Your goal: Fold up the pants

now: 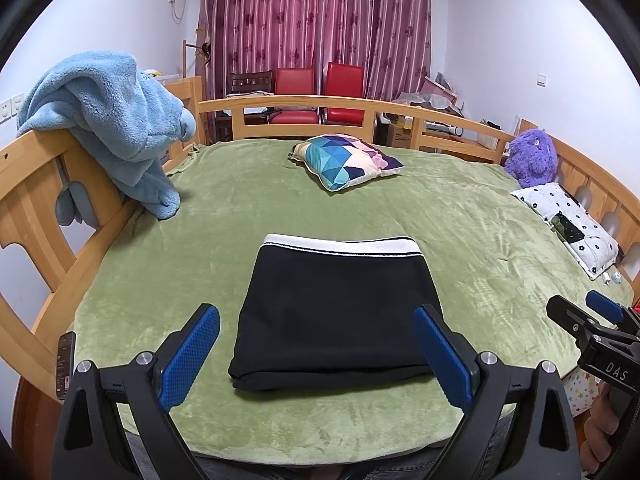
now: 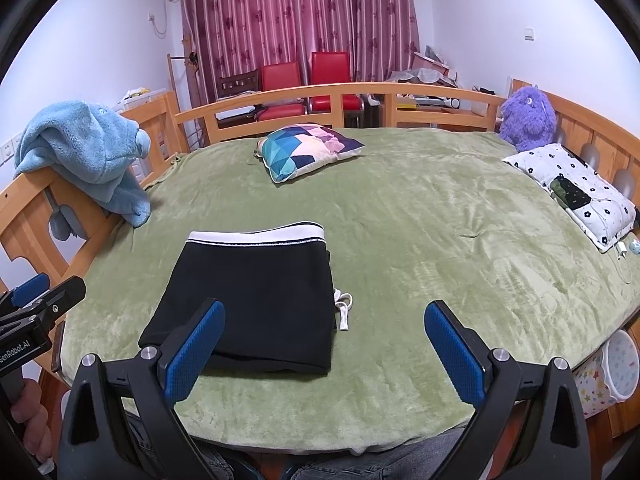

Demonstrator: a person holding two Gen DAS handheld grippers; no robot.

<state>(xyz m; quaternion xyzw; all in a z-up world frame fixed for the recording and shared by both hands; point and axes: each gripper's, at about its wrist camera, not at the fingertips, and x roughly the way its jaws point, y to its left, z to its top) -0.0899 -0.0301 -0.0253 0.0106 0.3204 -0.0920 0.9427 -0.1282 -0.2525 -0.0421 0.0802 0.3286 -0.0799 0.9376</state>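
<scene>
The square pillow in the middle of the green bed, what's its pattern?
The square pillow has triangles in teal, blue, navy and pale pink, clearest in the left wrist view.

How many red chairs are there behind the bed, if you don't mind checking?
2: one red chair stands left, the other right beside it, both before the curtain. A dark wooden chair sits further left; others may be hidden.

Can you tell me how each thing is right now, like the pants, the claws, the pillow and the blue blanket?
Pants: folded into a flat rectangle, lying on the bed.
Left claw: open, holding nothing.
Right claw: open, holding nothing.
Colourful pillow: lying flat on the bed.
Blue blanket: draped over the wooden rail.
</scene>
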